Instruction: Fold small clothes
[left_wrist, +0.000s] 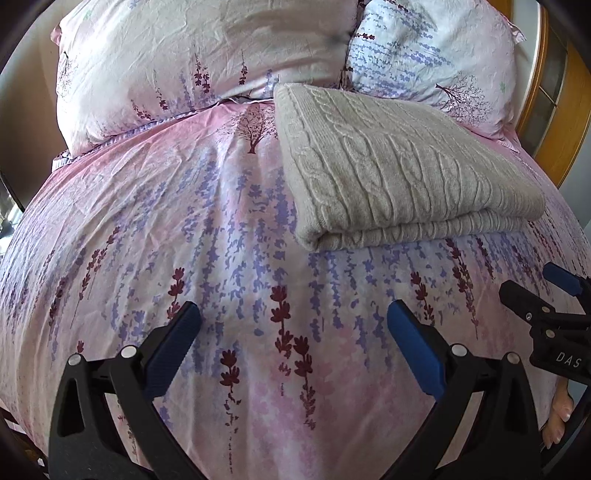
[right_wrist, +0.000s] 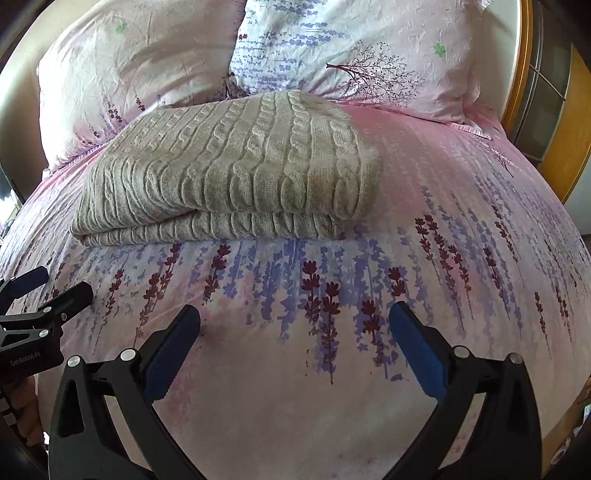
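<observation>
A grey cable-knit garment (left_wrist: 399, 166) lies folded in a flat rectangle on the pink floral bedspread (left_wrist: 221, 258), just in front of the pillows. It also shows in the right wrist view (right_wrist: 236, 173). My left gripper (left_wrist: 293, 314) is open and empty, hovering over the bedspread short of the garment and to its left. My right gripper (right_wrist: 295, 314) is open and empty, over the bedspread in front of the garment. Each gripper shows at the edge of the other's view: the right gripper (left_wrist: 543, 288) and the left gripper (right_wrist: 51, 288).
Two floral pillows (left_wrist: 192, 62) (left_wrist: 436, 55) lean at the head of the bed. A wooden headboard edge (left_wrist: 554, 110) runs along the right side. Bare bedspread (right_wrist: 461, 221) lies to the right of the garment.
</observation>
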